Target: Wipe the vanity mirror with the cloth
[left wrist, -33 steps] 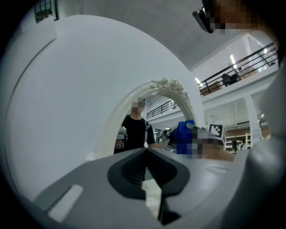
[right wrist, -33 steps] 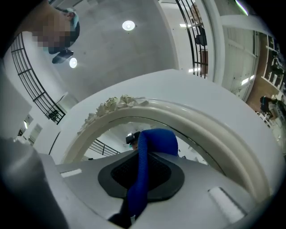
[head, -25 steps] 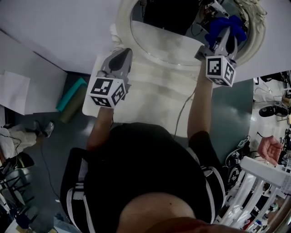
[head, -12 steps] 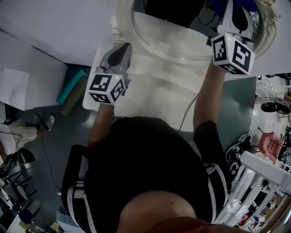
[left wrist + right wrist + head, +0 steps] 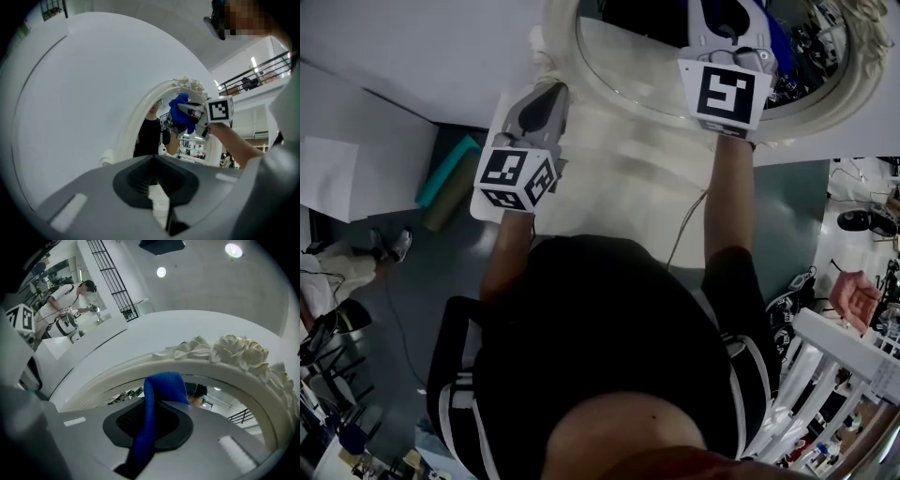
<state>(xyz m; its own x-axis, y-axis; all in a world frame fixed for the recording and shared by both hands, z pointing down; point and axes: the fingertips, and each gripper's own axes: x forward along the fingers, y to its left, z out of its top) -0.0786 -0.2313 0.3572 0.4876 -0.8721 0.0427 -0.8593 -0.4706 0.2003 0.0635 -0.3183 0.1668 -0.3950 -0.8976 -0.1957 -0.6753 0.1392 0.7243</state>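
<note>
Sweeping the cloth left across the mirror

Over the last second I carried the right tongs [image 5: 150, 420] from the mirror's [image 5: 623, 75] lower right rim up and then left to mid-glass. They pinched the blue cloth [image 5: 164, 387], its end up at the glass, so I judged the wipe well under way. The left tongs [image 5: 153, 183] stayed pressed together, empty, over the counter [image 5: 609, 178] beside the frame's left side.

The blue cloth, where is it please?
Right gripper view: the cloth is pinched in the right gripper, at the mirror glass below its floral crest.
</note>
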